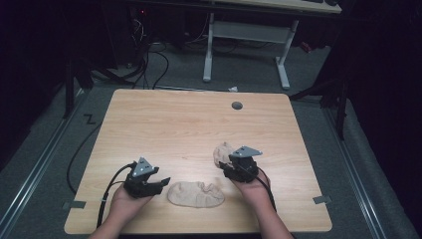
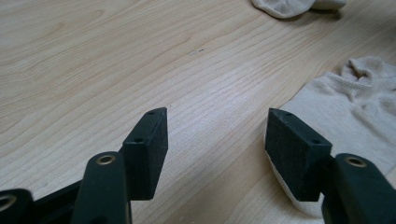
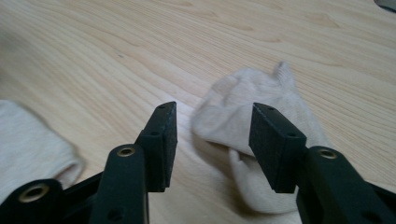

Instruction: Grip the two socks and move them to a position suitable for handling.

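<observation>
Two beige socks lie on the wooden table (image 1: 189, 124). One sock (image 1: 195, 193) lies flat near the front edge between the two grippers. The other sock (image 1: 222, 152) is crumpled farther back, partly behind my right gripper (image 1: 230, 172). My left gripper (image 1: 163, 183) is open, with its jaws at the flat sock's (image 2: 355, 112) left end and bare wood between them. In the right gripper view the gripper (image 3: 214, 133) is open just in front of the crumpled sock (image 3: 247, 126), whose near edge lies between the jaws.
A grey round cap (image 1: 237, 105) sits in the table near its far edge. Behind the table stands a white desk frame (image 1: 249, 45) with cables on the floor. Tape marks (image 1: 322, 199) sit on the table's front corners.
</observation>
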A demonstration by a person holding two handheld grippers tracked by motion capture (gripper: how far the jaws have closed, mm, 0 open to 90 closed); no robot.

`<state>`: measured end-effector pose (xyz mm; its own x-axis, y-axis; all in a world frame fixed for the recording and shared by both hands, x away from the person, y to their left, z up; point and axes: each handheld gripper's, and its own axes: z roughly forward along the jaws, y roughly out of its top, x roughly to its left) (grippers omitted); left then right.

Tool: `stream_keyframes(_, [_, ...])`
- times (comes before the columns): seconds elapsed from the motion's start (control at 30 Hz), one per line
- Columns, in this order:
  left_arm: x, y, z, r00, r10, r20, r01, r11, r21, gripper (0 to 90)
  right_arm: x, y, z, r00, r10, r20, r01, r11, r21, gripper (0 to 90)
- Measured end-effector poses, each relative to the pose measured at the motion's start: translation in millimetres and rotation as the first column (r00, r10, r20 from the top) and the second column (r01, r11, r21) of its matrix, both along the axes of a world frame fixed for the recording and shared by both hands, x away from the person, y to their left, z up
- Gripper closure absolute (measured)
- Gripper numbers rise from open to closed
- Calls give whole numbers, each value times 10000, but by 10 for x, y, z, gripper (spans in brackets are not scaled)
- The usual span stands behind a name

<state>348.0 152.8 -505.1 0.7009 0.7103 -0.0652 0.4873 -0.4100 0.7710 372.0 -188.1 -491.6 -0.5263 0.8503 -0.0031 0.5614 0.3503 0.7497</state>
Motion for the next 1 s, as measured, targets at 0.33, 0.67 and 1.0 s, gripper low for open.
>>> stream_keyframes(0.33, [-21,55,28,9999,96,67,-94,9997,-246,397,256,106,-51,9999,-18,-149,11,9989,-465,510])
stream_keyframes(0.67, [-101,35,42,9993,-50,373,46,9999,115,398,350,186,-275,9973,130,-722,-229,9902,-1380,605])
stream_keyframes(1.0, [-83,22,61,9987,41,506,-51,9998,189,398,160,160,-143,9996,215,-209,-236,9938,-1090,813])
